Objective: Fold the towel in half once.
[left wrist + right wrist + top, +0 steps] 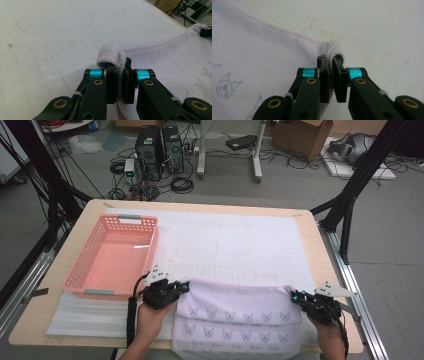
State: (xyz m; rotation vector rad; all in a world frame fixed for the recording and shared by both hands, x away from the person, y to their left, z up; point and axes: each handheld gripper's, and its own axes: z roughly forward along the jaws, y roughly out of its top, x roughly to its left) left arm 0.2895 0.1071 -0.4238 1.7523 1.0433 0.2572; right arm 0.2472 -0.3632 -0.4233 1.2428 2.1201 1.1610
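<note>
A pale lilac towel (235,317) printed with small cat faces lies at the table's near edge and hangs over it. My left gripper (184,286) is shut on the towel's far left corner (110,53), whose hem is pinched between the pads and curls up above them. My right gripper (296,296) is shut on the far right corner (333,51), with the stitched hem squeezed between its jaws. The towel (257,57) spreads flat between the two hands. The right gripper's tip (206,30) peeks in at the edge of the left gripper view.
A pink plastic basket (83,270) stands with nothing in it at the table's left, just beyond my left hand. A white foam mat (240,240) covers the tabletop. Computer towers, cables and boxes sit on the floor beyond the far edge.
</note>
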